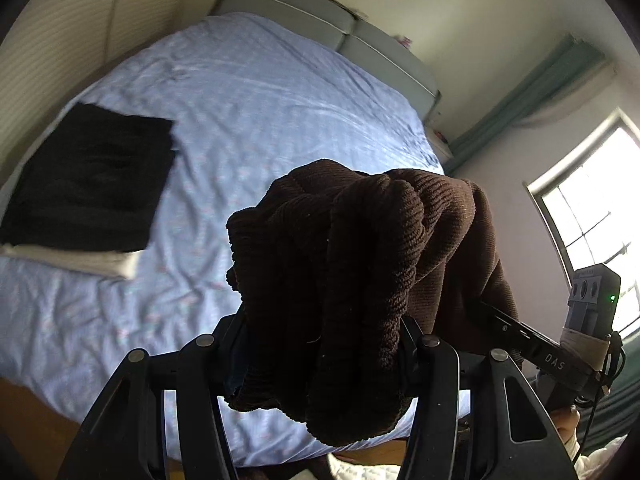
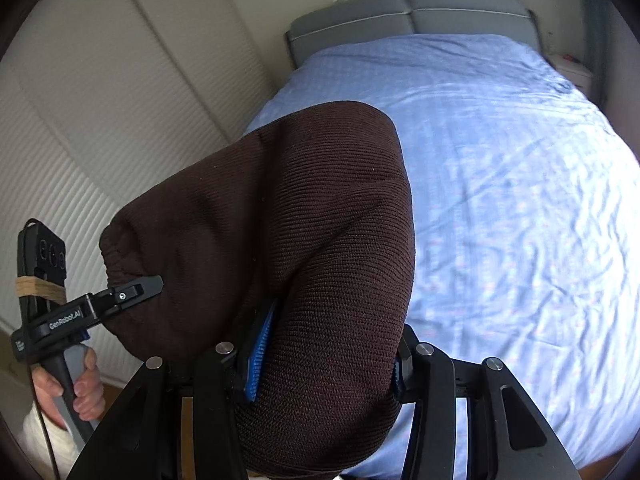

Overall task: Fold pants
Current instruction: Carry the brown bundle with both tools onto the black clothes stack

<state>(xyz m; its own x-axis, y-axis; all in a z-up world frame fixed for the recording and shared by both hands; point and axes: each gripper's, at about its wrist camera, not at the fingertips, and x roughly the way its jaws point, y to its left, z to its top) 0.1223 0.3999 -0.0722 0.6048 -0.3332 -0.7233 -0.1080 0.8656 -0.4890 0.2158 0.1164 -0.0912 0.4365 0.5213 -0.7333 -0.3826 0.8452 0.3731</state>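
Observation:
Dark brown knitted pants hang bunched between both grippers, lifted above the bed. My left gripper is shut on a thick wad of the pants; its fingertips are hidden in the fabric. My right gripper is shut on another part of the pants, with a blue pad showing at the left finger. The right gripper's body shows in the left wrist view. The left gripper shows at the left of the right wrist view, clamped on the elastic waistband edge.
A bed with a light blue sheet fills the view below, also in the right wrist view, with a grey headboard. A stack of folded dark and white clothes lies at its left. A window is at right; closet doors at left.

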